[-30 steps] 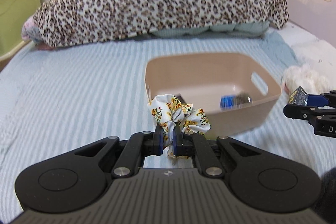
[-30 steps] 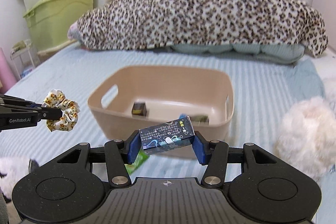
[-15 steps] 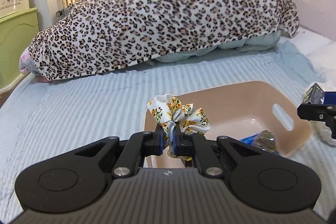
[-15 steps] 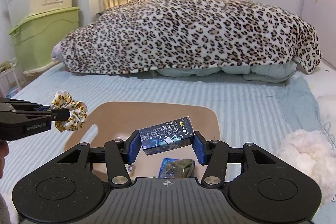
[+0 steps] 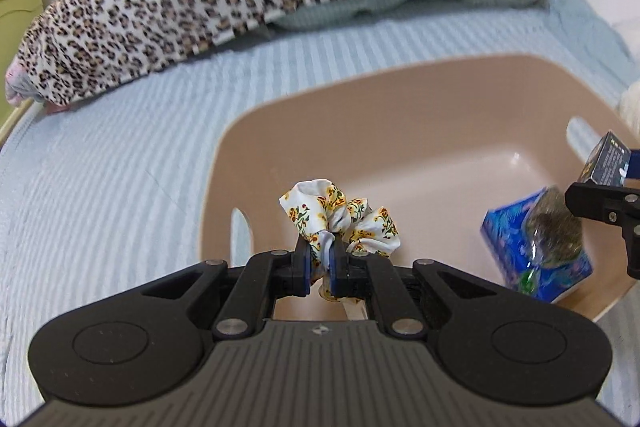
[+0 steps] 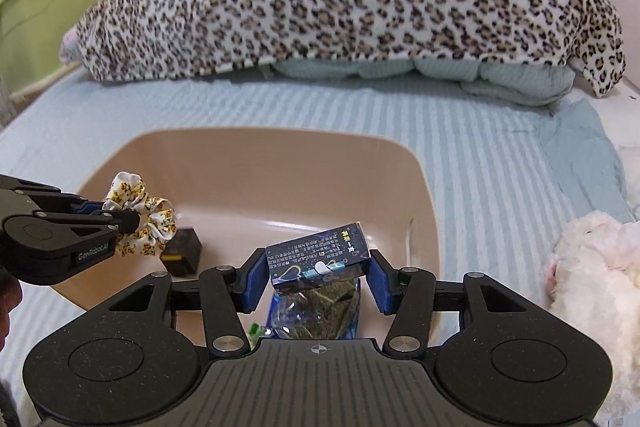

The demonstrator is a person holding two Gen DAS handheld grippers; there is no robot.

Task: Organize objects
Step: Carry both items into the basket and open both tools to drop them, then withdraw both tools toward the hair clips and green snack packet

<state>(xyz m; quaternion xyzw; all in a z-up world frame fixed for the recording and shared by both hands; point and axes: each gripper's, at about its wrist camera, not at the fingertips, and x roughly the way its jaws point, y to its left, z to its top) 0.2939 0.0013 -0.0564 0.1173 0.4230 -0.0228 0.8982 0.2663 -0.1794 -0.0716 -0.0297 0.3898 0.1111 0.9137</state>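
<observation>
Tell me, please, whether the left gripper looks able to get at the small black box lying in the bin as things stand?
Probably not yet. The left gripper is shut on the floral scrunchie, so its fingers are occupied. The small black box lies uncovered in the beige bin just below, so the way seems free once the scrunchie is dropped.

We are holding our left gripper (image 5: 320,261) level, its blue-padded jaws pinched nearly together on a white floral fabric scrunchie (image 5: 340,219). Just right of it, we are holding our right gripper (image 6: 317,277), jaws set wider, with a small dark printed cardboard box (image 6: 318,257) tilted between the pads.
</observation>
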